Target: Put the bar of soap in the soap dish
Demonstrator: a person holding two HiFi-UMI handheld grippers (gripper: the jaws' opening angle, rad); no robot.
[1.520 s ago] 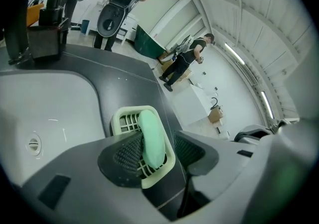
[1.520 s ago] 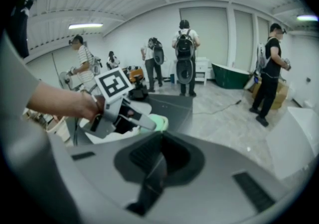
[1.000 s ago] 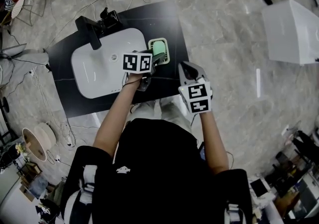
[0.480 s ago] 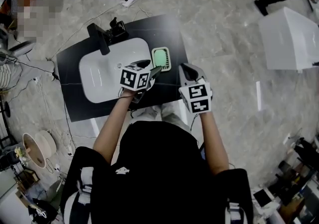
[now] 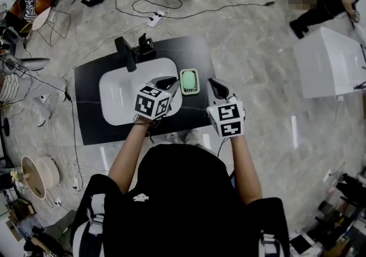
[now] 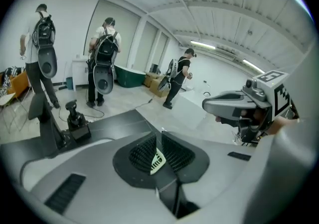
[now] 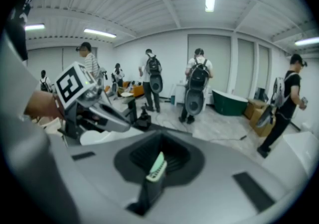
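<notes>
1 soap bar (image 5: pixel 189 80) fills the soap dish (image 5: pixel 183 82).

Clock centred on soap dish (image 5: pixel 189 81), head view.
- 9: white sink basin (image 5: pixel 117 99) just beside the dish, sunk, open from above.
- 10: black faucet (image 5: pixel 126 53) stands tall at the basin's back rim and blocks low passes.
- 11: black lever handle on a base (image 5: pixel 144 49) beside the faucet, upright.
- 12: bare strip of black countertop (image 5: pixel 91 107) behind the dish, free.
- 3: narrow bare strip, then the counter edge and open floor.
- 6: bare counter to the front edge, free.
- 2: white box (image 5: pixel 329 61), well apart.
- Floor cable (image 5: pixel 189 10) and power strip (image 5: pixel 155 20) beyond the counter, low.
- People standing farther off at 11–12.
</notes>
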